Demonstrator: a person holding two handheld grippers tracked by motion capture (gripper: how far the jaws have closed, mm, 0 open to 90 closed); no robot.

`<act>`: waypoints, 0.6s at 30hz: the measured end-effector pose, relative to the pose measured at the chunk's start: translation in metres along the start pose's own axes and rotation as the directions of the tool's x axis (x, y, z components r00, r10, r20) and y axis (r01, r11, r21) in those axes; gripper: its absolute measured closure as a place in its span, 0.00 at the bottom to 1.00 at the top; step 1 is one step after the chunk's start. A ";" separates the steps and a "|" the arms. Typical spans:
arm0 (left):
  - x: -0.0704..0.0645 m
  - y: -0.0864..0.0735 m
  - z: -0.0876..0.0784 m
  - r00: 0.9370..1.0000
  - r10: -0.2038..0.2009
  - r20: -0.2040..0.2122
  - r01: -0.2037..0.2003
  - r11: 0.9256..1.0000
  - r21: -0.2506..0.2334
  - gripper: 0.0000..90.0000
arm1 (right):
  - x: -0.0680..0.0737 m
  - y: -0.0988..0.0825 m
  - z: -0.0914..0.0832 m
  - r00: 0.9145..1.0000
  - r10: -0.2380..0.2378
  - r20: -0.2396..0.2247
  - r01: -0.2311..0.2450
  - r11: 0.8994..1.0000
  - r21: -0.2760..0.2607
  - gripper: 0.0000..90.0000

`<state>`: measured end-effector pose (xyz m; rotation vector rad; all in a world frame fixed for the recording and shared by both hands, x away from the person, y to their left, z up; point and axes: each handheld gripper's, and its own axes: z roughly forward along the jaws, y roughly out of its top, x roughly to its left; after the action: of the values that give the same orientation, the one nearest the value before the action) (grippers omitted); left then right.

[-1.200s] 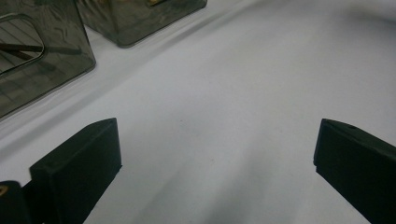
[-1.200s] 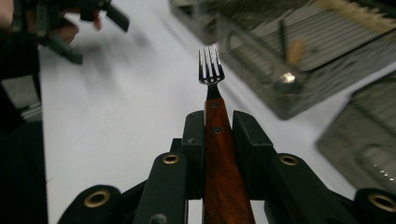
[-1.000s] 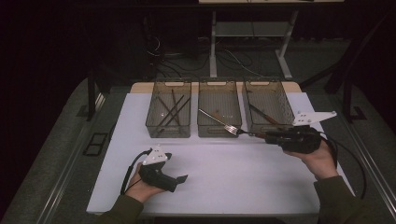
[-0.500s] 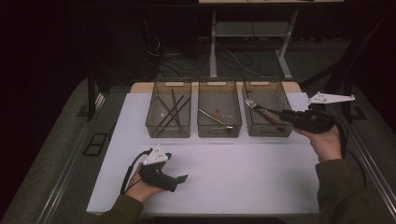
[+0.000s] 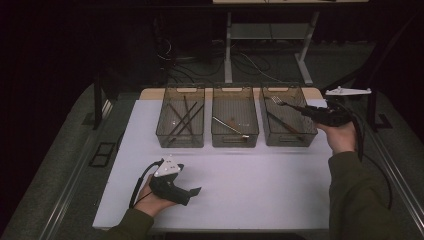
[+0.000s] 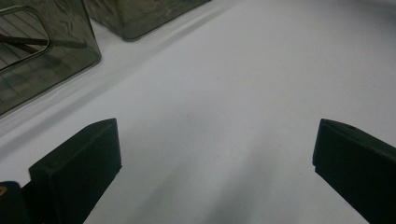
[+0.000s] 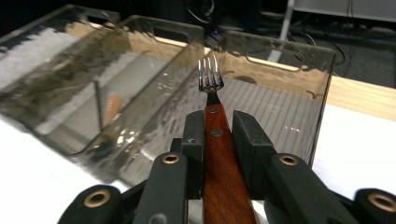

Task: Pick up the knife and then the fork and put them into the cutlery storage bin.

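Note:
My right gripper (image 5: pixel 306 111) (image 7: pixel 216 122) is shut on the wooden handle of a fork (image 7: pixel 211 86) (image 5: pixel 278 101), whose tines point out over the right-hand clear bin (image 5: pixel 288 119) (image 7: pixel 280 70). That bin holds a dark utensil. The middle bin (image 5: pixel 234 117) has a utensil or two in it, and the left bin (image 5: pixel 181 118) holds several dark sticks. My left gripper (image 5: pixel 195 191) (image 6: pixel 215 158) rests low on the white table (image 5: pixel 260 180), near its front left, jaws wide apart with nothing between them.
Three clear bins stand in a row at the table's back edge. A bin corner (image 6: pixel 51 51) shows in the left gripper view at upper left. Behind the table are a desk frame (image 5: pixel 265 45) and cables on a dark floor.
My right gripper has carried the fork to the right and a little away, from over the middle bin to over the right bin. The left gripper has stayed put.

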<state>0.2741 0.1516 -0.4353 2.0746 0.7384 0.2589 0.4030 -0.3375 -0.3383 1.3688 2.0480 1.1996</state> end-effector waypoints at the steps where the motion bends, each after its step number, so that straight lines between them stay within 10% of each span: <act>1: 0.000 0.000 0.000 1.000 0.000 -0.002 0.000 1.000 0.001 0.00 | -0.001 0.001 0.004 1.000 0.006 0.009 -0.006 1.000 0.008 0.83; 18: -0.001 0.000 0.001 1.000 0.015 -0.008 -0.015 1.000 0.000 0.00 | -0.018 -0.006 0.059 0.989 0.083 0.126 -0.098 0.988 0.118 0.83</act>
<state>0.2738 0.1507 -0.4355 2.0808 0.7282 0.2757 0.4499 -0.3292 -0.3786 1.5681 2.0238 1.0124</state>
